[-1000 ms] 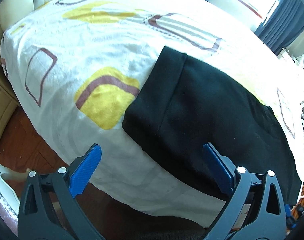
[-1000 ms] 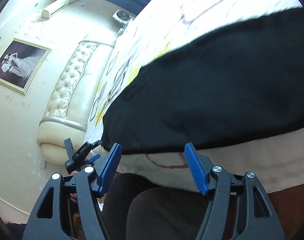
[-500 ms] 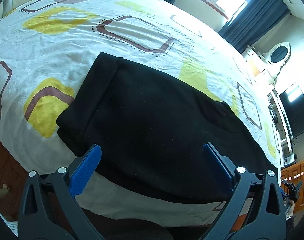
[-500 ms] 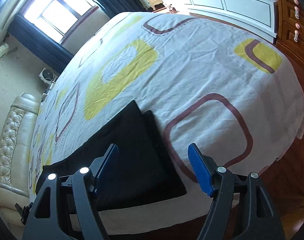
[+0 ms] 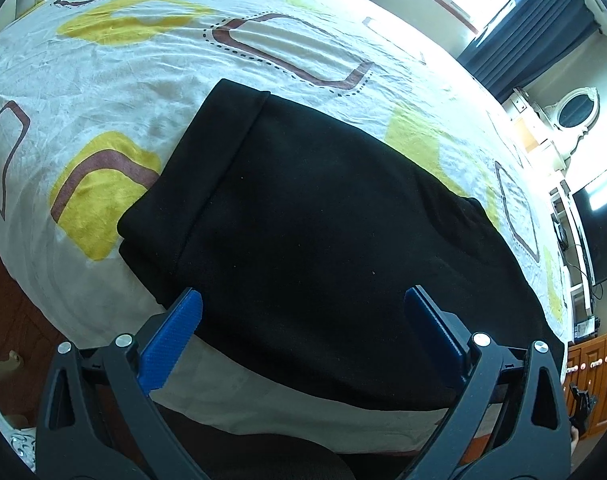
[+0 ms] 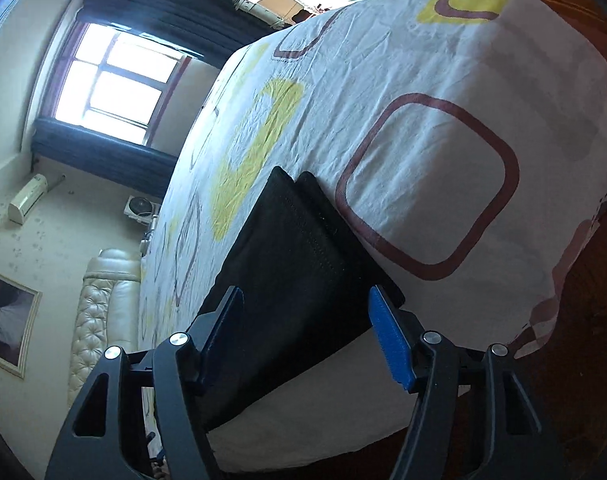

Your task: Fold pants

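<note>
Black pants [image 5: 323, 220] flat on patterned bedsheet [image 5: 123, 72]; left gripper [image 5: 303, 312] and right gripper [image 6: 307, 320] both spread, empty

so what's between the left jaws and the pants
Nothing: in the left wrist view the open left gripper hangs over the pants, gap bare.

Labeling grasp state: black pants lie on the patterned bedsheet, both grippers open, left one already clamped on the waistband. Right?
Not quite. In the left wrist view the left gripper is open above the black pants, clamping nothing. The rest holds: the pants lie on the patterned bedsheet, and the right gripper is open too.
</note>
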The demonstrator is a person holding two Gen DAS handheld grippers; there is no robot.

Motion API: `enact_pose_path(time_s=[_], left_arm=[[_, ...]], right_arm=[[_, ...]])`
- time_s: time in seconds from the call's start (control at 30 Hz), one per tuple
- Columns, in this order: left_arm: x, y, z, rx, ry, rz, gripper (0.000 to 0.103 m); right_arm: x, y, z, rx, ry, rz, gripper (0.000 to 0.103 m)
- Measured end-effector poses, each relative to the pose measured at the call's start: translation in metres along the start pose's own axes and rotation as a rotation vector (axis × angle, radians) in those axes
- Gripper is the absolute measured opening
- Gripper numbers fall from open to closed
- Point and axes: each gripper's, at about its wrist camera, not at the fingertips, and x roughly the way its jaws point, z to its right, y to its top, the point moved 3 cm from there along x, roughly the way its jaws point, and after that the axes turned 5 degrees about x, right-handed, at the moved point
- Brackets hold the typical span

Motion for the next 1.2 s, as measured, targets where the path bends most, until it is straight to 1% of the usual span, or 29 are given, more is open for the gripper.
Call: enact_pose_path(time_s=[0.03,0.1,0.13,0.17,0.2,0.23,0.3,0.37,0.43,0.47,0.5,0.57,0.6,0.63,0.67,0.7,0.73,0.8,0.9,1.0,1.07,1.1,1.2], left_arm=[[0.000,-0.001,0.000,0.001,0.000,-0.003,0.101],[0.000,-0.001,-0.001,0.000,0.000,-0.010,0.101],[0.001,-0.002,-0.001,-0.001,0.000,-0.012,0.101],[0.001,-0.002,-0.001,-0.002,-0.001,-0.012,0.101],[0.001,-0.002,-0.001,-0.001,0.000,-0.012,0.101],[0.001,-0.002,-0.001,0.001,0.002,-0.014,0.101],[0.000,-0.003,-0.002,0.003,0.002,-0.016,0.101],[0.001,-0.003,-0.002,0.003,0.001,-0.018,0.101],[0.002,-0.003,-0.002,0.003,0.002,-0.020,0.101],[0.003,-0.003,-0.002,0.006,0.004,-0.021,0.101],[0.004,-0.003,-0.001,0.011,0.007,-0.023,0.101],[0.005,-0.003,-0.001,0.022,0.011,-0.028,0.101],[0.004,-0.003,-0.001,0.023,0.010,-0.028,0.101],[0.004,-0.003,-0.001,0.020,0.005,-0.028,0.101],[0.003,-0.003,-0.002,0.014,-0.001,-0.028,0.101],[0.003,-0.002,-0.003,0.007,-0.005,-0.028,0.101],[0.004,-0.002,-0.004,0.001,-0.009,-0.029,0.101],[0.006,-0.002,-0.005,-0.004,-0.010,-0.034,0.101],[0.006,-0.002,-0.004,0.002,-0.005,-0.035,0.101],[0.006,-0.002,-0.005,0.004,-0.006,-0.035,0.101],[0.005,-0.002,-0.005,-0.003,-0.011,-0.036,0.101],[0.005,-0.002,-0.006,-0.005,-0.013,-0.036,0.101],[0.006,-0.001,-0.006,-0.003,-0.009,-0.039,0.101]], right_arm=[[0.003,-0.001,0.003,0.025,0.019,0.002,0.057],[0.012,0.000,0.010,0.077,0.049,0.005,0.056],[0.015,-0.001,0.013,0.101,0.050,0.015,0.049],[0.016,-0.002,0.016,0.114,0.052,0.028,0.040],[0.016,-0.004,0.015,0.111,0.055,0.041,0.019],[0.013,-0.005,0.013,0.106,0.055,0.058,0.009],[0.003,-0.010,0.008,0.085,0.051,0.106,0.008],[-0.006,-0.016,0.008,0.085,0.042,0.135,0.007],[-0.007,-0.021,0.013,0.091,0.030,0.138,0.007],[-0.001,-0.021,0.017,0.079,-0.009,0.132,0.007],[0.004,-0.022,0.020,0.070,-0.051,0.124,0.007],[0.006,-0.022,0.023,0.078,-0.059,0.122,0.009],[0.002,-0.021,0.020,0.064,-0.077,0.138,0.017],[-0.004,-0.018,0.015,0.041,-0.119,0.166,0.030],[-0.011,-0.014,0.012,0.016,-0.147,0.198,0.040],[-0.017,-0.009,0.007,-0.005,-0.151,0.227,0.063],[-0.019,-0.003,0.004,-0.019,-0.127,0.239,0.068],[-0.014,0.012,-0.001,-0.040,-0.074,0.197,0.068],[0.003,0.030,-0.010,-0.116,-0.084,0.146,0.069],[0.025,0.039,-0.015,-0.192,-0.156,0.096,0.068],[0.038,0.040,-0.015,-0.220,-0.196,0.055,0.069],[0.043,0.040,-0.015,-0.227,-0.212,0.034,0.070],[0.053,0.032,-0.020,-0.240,-0.207,-0.029,0.070]])
